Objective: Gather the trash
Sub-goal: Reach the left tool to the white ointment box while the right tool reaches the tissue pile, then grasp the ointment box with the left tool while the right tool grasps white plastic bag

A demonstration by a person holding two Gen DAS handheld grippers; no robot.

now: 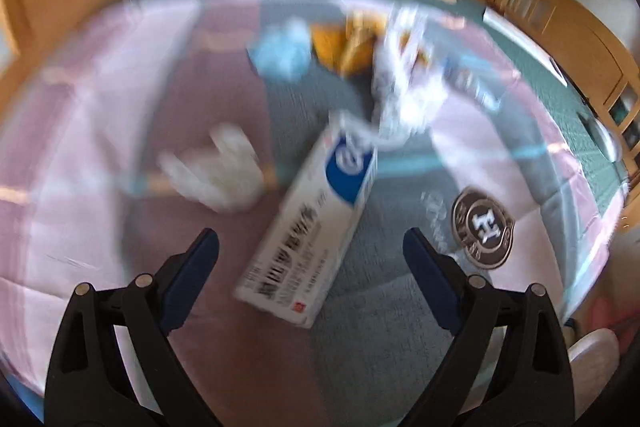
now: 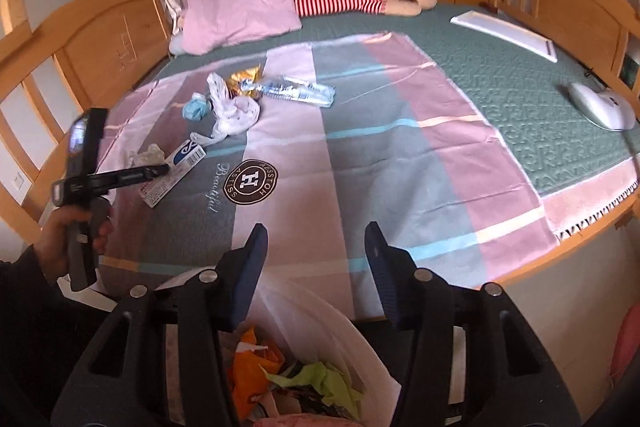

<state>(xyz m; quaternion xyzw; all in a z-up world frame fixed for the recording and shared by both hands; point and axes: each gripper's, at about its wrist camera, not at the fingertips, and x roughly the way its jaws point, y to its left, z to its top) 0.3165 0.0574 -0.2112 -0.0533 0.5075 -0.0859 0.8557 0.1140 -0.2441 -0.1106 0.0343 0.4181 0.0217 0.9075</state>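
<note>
Left gripper (image 1: pixel 311 247) jaws apart, white carton (image 1: pixel 308 227) lying between, unclamped.

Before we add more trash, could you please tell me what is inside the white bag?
The white bag holds crumpled orange wrapping and a yellow-green scrap. Whatever lies deeper is covered by them and by the right tongs.

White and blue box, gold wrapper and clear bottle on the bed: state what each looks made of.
White and blue box: printed cardboard, likely; flat faces, sharp edges, barcode.
Gold wrapper: metallised foil or film, it seems; shiny, creased, glinting.
Clear bottle: thin transparent plastic, probably; see-through, crushed flat, with a blue label.
</note>
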